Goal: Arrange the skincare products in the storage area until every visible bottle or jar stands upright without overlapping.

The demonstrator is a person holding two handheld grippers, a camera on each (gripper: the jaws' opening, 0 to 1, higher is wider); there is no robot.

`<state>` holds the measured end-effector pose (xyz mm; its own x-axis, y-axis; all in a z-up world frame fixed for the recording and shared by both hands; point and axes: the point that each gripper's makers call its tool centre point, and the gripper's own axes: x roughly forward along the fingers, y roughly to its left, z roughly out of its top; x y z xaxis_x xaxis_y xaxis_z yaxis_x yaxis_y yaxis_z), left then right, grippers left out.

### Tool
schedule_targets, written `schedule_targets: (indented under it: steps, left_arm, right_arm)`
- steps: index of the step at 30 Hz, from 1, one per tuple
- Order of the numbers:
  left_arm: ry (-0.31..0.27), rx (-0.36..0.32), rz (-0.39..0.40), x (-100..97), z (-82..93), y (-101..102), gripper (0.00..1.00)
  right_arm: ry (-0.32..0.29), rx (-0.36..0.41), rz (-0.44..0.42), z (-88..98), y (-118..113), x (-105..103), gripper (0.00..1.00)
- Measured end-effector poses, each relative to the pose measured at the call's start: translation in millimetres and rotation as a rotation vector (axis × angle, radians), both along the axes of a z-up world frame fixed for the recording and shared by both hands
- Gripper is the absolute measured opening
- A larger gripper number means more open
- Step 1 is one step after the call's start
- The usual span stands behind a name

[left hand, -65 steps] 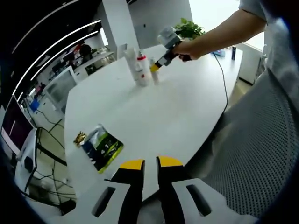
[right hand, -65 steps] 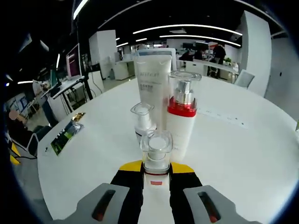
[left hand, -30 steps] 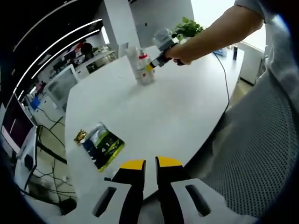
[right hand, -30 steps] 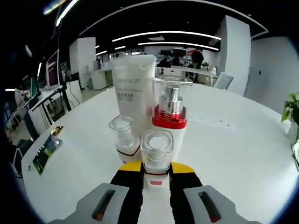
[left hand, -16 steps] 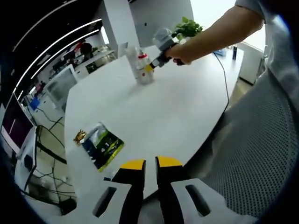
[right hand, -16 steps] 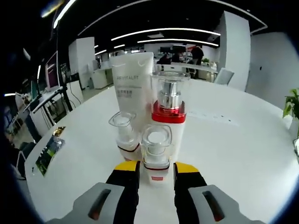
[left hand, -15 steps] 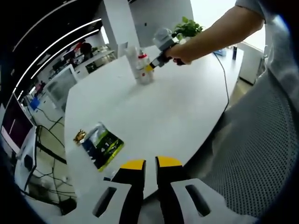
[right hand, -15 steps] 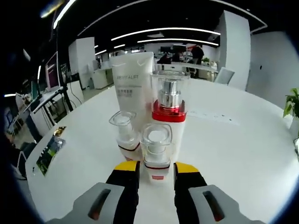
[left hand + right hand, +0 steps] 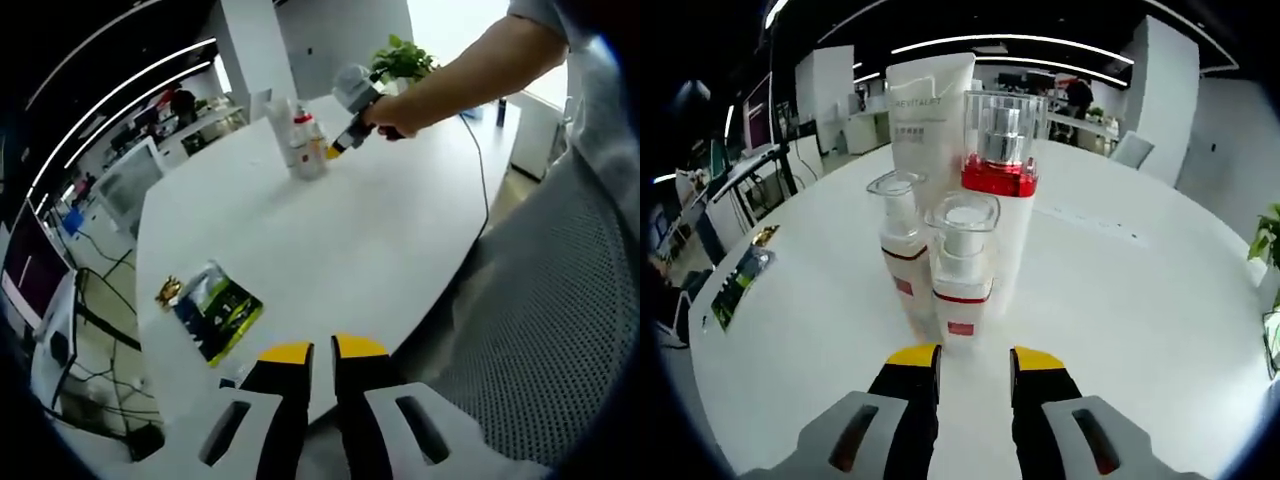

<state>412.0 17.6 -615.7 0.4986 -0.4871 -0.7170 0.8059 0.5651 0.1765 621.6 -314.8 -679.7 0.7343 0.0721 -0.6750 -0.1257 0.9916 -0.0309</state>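
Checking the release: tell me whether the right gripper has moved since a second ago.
Yes. The right gripper has opened and backed away from the small pump bottle, which now stands free on the table beside the tube.

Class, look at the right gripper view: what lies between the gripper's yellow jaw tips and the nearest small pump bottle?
Nothing: in the right gripper view only bare white table separates the open right gripper from the small pump bottle, which stands upright and free.

Four upright skincare products point(image 9: 960, 190) — tube, three pump bottles (red-banded) — clustered together.
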Motion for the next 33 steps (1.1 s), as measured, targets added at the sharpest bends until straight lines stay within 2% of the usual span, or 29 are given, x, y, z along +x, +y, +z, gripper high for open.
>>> schedule_targets:
  steps: [7, 15, 29, 31, 33]
  left_arm:
    - [0.003, 0.001, 0.001, -0.1, -0.2, 0.3, 0.05]
    - [0.008, 0.002, 0.005, 0.1, -1.0, 1.1, 0.05]
    - [0.012, -0.002, 0.002, -0.3, -1.4, 0.2, 0.05]
    - [0.015, -0.004, 0.006, -0.2, -1.3, 0.5, 0.05]
    - [0.014, -0.018, 0.02, 1.9, 0.6, 1.6, 0.05]
  right_arm:
    - [-0.029, 0.018, -0.006, 9.0, -2.3, 6.7, 0.22]
    - [-0.031, 0.036, 0.0, 9.7, 5.2, 8.9, 0.2]
    - [-0.022, 0.047, -0.005, 8.7, 3.5, 5.4, 0.2]
    - [-0.019, 0.052, 0.008, 6.9, 9.0, -0.5, 0.2]
    - [-0.014, 0.002, 0.085, 4.4, 19.1, -7.7, 0.21]
